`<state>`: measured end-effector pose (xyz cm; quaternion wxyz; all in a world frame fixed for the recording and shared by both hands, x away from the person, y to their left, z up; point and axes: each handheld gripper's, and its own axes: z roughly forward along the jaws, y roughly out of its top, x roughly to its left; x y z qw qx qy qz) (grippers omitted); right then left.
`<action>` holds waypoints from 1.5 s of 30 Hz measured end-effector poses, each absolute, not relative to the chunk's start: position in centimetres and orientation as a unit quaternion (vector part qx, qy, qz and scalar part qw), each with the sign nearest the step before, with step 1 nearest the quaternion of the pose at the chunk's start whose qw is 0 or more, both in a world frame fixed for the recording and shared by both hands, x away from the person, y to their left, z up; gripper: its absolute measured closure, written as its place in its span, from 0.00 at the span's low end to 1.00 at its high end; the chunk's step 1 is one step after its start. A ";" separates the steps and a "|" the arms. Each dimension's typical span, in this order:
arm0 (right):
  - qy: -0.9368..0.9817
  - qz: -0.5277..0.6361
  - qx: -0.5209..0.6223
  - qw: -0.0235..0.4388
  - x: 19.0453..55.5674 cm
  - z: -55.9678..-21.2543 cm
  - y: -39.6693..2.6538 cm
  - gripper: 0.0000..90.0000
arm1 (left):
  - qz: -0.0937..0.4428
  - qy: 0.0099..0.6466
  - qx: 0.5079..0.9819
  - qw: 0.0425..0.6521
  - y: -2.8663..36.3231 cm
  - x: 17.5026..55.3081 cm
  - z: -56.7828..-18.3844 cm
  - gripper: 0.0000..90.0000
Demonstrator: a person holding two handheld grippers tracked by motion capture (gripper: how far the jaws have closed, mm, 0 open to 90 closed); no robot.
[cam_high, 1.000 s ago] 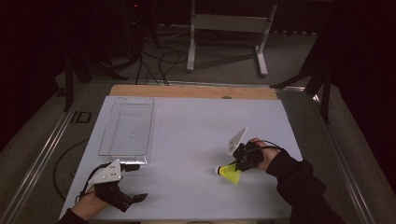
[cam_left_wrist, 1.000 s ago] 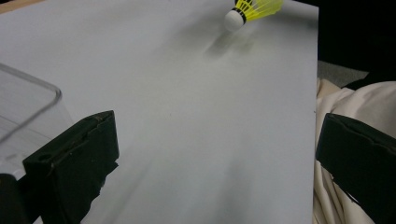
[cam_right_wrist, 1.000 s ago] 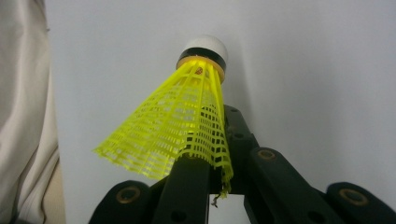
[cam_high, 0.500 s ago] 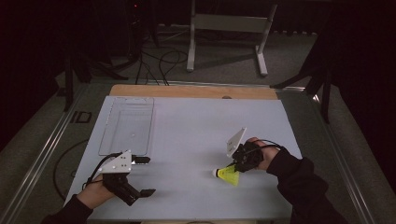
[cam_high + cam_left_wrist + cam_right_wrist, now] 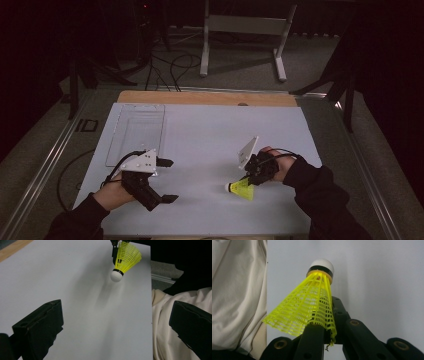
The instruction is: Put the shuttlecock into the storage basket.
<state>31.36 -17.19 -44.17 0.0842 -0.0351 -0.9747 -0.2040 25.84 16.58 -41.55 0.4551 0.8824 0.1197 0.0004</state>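
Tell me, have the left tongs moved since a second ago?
Yes. In the high view the left tongs have gone up the picture and rightward, now beside the near end of the clear tray.

The shuttlecock [image 5: 312, 307] has a bright yellow skirt in an open lattice pattern, a white rounded cork and a thin black band between them. Both claws, left [image 5: 167, 181] and right [image 5: 248, 179], are black, each topped by a pale grey plate. The worktop [image 5: 210, 135] is plain white with a light wooden strip along its far edge. The person's sleeves [image 5: 325, 195] are black.
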 end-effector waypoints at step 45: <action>-0.972 -0.210 -0.020 0.105 31.3 -42.9 -14.9 0.99 | -0.029 -0.007 0.940 0.340 5.0 27.6 -43.4 0.19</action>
